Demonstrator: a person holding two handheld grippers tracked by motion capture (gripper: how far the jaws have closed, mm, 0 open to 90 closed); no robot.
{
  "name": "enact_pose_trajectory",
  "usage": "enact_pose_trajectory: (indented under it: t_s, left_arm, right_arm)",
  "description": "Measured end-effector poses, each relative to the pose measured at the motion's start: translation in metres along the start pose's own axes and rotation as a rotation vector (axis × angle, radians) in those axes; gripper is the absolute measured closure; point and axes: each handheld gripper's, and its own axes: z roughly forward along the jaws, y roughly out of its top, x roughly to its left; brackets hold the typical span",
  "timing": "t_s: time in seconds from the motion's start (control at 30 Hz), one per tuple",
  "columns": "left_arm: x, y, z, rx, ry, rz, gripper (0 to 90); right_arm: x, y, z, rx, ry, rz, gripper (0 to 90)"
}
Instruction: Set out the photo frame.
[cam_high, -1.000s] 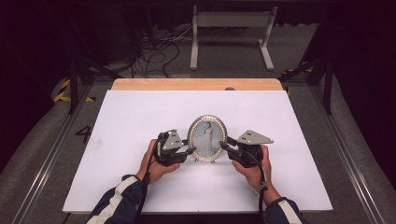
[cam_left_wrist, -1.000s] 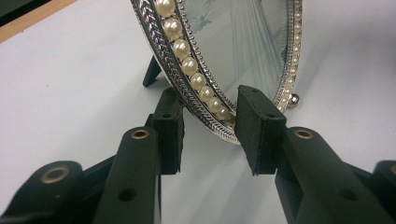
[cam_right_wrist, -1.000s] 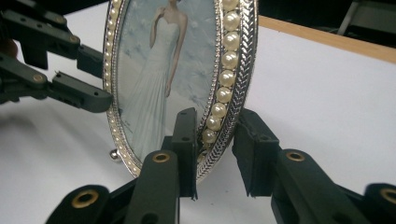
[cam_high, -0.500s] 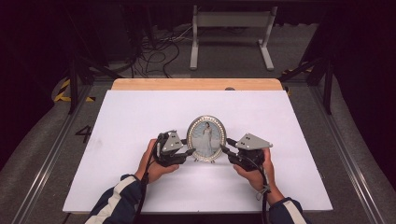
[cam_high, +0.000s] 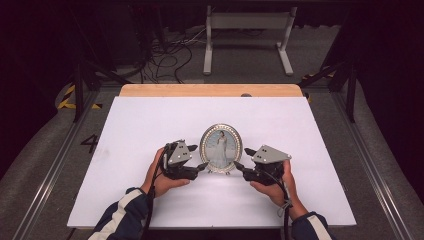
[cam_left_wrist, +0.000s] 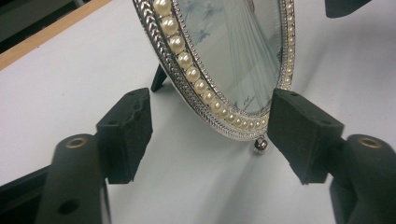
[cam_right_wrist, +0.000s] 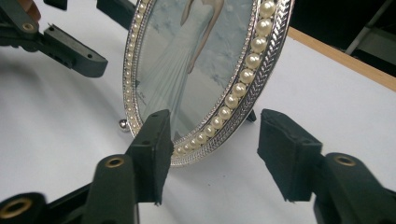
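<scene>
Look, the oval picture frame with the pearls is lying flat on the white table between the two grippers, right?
Not flat. The picture frame stands upright on its little feet and back strut, as the left gripper view shows. It is on the white table, between the left gripper and the right gripper.

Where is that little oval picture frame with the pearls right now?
In the high view the oval picture frame stands upright near the middle of the white table, between the left gripper and the right gripper, whose jaws flank its lower rim.
</scene>
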Motion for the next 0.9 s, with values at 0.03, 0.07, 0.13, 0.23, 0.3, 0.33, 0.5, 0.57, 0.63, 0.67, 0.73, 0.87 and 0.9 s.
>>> enact_pose_trajectory:
  t_s: [0.03, 0.07, 0.13, 0.23, 0.3, 0.33, 0.5, 0.57, 0.63, 0.67, 0.73, 0.87, 0.9]
  left_arm:
    - [0.001, -0.001, 0.0, 0.004, 0.002, 0.003, 29.6]
    - [0.001, -0.001, 0.0, 0.004, 0.002, 0.003, 28.2]
    - [0.0, -0.002, 0.0, 0.021, 0.01, 0.001, 26.4]
    - [0.0, -0.002, 0.001, 0.039, 0.018, 0.011, 21.3]
    - [-0.001, -0.002, 0.002, 0.045, 0.015, 0.009, 20.9]
    - [-0.001, -0.002, 0.002, 0.056, 0.02, 0.017, 20.0]
    - [-0.001, -0.004, 0.003, 0.075, 0.014, 0.02, 14.8]
    - [-0.001, -0.005, 0.003, 0.085, 0.0, 0.019, 12.1]
    - [-0.002, -0.007, 0.003, 0.1, 0.002, 0.035, 11.1]
    - [-0.002, -0.007, 0.003, 0.105, 0.0, 0.039, 10.5]
    - [-0.002, -0.008, 0.002, 0.104, -0.008, 0.029, 9.1]
    - [-0.001, -0.011, 0.0, 0.109, -0.019, 0.04, 6.1]
    - [-0.001, -0.012, -0.001, 0.11, -0.029, 0.047, 5.2]
  right_arm:
    - [0.0, 0.0, 0.0, 0.007, -0.001, -0.003, 40.3]
    - [0.0, 0.0, 0.0, 0.007, -0.001, -0.003, 40.3]
    - [0.0, -0.001, 0.001, 0.024, 0.002, -0.011, 37.5]
    - [0.001, -0.002, 0.003, 0.039, 0.017, -0.028, 31.1]
    - [0.002, -0.002, 0.003, 0.04, 0.015, -0.028, 29.0]
    - [0.002, -0.002, 0.004, 0.044, 0.01, -0.024, 26.8]
    - [0.003, -0.005, 0.01, 0.077, 0.036, -0.029, 15.2]
    - [0.004, -0.006, 0.012, 0.081, 0.05, -0.034, 14.0]
    - [0.005, -0.006, 0.013, 0.079, 0.062, -0.031, 12.3]
    - [0.005, -0.006, 0.013, 0.078, 0.064, -0.031, 12.0]
    - [0.004, -0.007, 0.013, 0.082, 0.062, -0.03, 10.6]
    - [0.005, -0.009, 0.014, 0.075, 0.054, -0.023, 8.0]
    - [0.006, -0.01, 0.014, 0.071, 0.047, -0.026, 8.1]
